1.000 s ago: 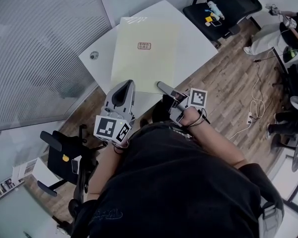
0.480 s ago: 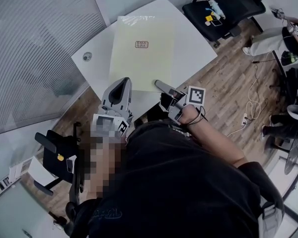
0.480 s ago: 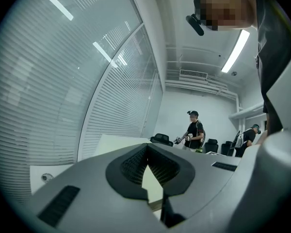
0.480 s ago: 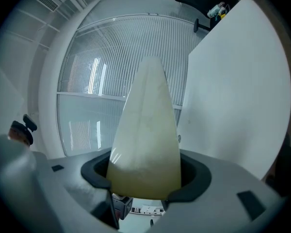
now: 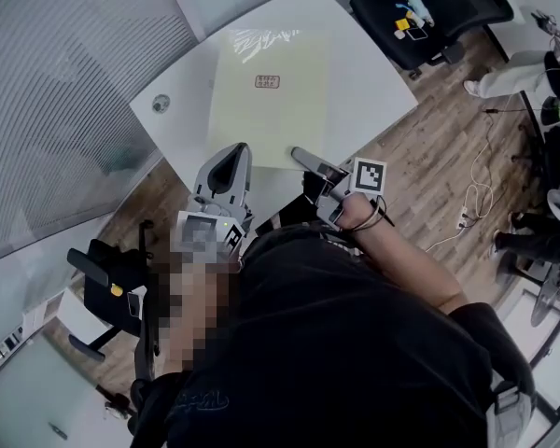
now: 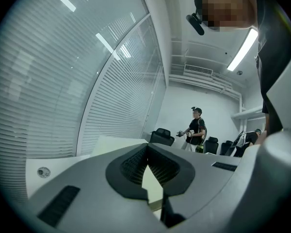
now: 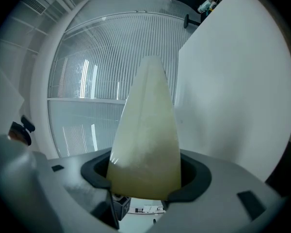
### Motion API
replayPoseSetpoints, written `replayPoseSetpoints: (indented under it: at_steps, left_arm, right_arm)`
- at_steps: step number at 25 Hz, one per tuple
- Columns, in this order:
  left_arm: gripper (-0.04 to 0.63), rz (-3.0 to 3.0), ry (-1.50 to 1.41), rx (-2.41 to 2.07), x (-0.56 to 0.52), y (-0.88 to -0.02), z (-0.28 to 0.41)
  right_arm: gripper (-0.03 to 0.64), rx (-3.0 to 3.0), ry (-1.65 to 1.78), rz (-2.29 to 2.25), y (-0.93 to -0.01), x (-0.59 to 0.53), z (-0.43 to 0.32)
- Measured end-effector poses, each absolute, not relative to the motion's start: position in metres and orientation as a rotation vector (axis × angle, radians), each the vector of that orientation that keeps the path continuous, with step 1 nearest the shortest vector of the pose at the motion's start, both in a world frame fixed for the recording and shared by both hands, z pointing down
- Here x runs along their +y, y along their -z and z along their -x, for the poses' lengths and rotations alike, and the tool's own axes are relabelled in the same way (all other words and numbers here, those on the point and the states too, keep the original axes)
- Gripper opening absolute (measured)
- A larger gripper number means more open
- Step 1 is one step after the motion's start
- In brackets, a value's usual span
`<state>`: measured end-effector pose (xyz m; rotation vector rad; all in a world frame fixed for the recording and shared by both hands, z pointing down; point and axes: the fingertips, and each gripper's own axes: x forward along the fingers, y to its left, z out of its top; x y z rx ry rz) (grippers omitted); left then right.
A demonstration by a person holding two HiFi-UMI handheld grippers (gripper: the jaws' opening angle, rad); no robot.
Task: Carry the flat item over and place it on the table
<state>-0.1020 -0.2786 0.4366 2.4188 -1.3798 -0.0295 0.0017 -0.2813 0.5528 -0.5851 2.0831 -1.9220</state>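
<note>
Flat sheet (image 5: 269, 96) over table (image 5: 366, 75), chair (image 5: 431, 15) beyond.

Office meeting room. Ahead of the fingers (image 5: 215, 180) of the left gripper (image 5: 233, 147) we see a white table (image 5: 369, 77), with black swivel chairs (image 5: 439, 12) beyond it; left of the fingers runs a glass partition with slatted blinds (image 5: 65, 82). Right of them lies wood-look flooring (image 5: 439, 147). Overhead we note strip lights (image 6: 242, 50) and a ceiling vent (image 6: 199, 69).

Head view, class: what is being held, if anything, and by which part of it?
The pale yellow sheet, by its near edge: left gripper near one corner, right gripper near the other.
</note>
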Motion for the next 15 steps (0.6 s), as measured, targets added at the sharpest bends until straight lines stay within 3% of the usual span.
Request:
replayPoseSetpoints:
  at_steps: [15]
  left_arm:
    - [0.014, -2.349, -0.074, -1.347, -0.309, -0.476, 0.104]
  right_arm:
    - [0.296, 2.038, 2.074, 0.611, -0.608, -0.297, 0.0]
